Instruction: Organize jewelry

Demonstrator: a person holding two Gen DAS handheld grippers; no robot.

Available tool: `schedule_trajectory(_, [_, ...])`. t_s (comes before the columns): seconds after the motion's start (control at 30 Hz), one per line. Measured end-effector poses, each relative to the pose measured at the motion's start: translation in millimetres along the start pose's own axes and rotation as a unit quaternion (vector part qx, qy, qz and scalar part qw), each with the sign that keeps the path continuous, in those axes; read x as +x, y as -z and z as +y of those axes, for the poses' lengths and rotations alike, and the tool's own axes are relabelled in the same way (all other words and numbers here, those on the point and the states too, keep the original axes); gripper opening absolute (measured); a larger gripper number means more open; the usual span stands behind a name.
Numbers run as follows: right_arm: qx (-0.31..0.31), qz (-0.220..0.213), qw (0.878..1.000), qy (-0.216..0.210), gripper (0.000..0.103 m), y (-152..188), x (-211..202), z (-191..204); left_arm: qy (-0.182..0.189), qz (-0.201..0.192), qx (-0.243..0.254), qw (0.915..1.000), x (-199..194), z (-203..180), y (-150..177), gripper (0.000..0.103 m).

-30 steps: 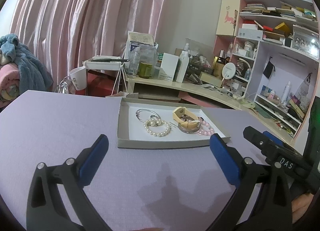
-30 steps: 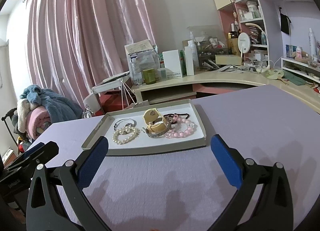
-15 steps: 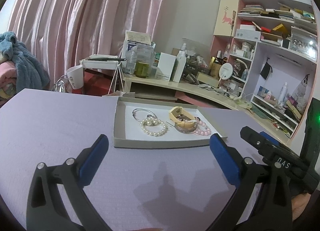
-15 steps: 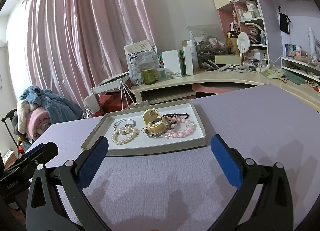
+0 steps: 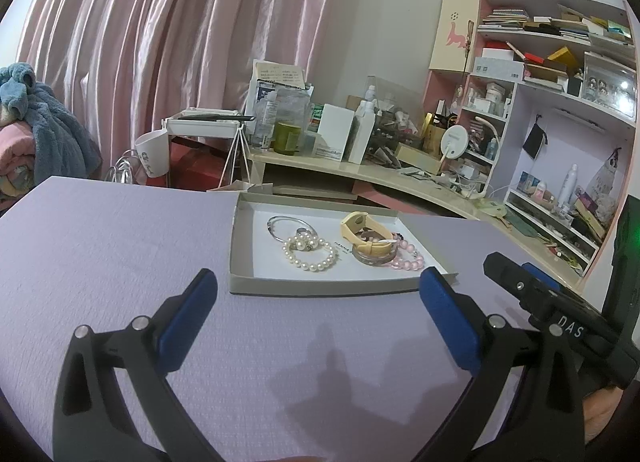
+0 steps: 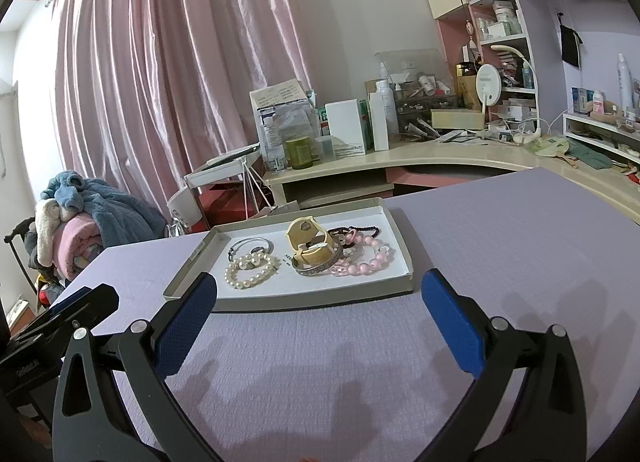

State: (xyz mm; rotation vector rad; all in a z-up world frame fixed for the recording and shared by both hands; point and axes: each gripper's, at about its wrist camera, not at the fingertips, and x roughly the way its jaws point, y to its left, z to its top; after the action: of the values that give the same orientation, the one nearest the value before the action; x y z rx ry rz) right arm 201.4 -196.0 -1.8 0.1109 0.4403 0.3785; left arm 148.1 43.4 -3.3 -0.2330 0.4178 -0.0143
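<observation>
Beside the tray [image 5: 240, 246], both wide-spread hand-held grippers hover; one reads "DAS".

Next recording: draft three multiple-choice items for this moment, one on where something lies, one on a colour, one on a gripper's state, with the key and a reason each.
1. Where do the bracelets lie?
A. on the bare purple table
B. in the shallow tray
C. on the desk behind

2. What colour is the bead bracelet at the tray's right end?
A. pink
B. green
C. black

3. How is the left gripper?
A. shut on a bracelet
B. shut on nothing
C. open and holding nothing

Key: 1 B, the pearl bracelet and the rest sit inside the tray. 2 A, the bead bracelet is pink. 3 C, the left gripper has its blue fingers wide apart over the table, short of the tray.
</observation>
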Motion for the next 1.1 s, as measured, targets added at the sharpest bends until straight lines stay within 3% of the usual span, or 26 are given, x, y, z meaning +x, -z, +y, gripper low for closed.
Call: schedule_trajectory(1.1, [0.001,0.000,1.000,0.000,0.102,0.3,-0.3,0.4,-0.002,0.003,0.003,1.0000,2.8,6.8,1.6,0.101])
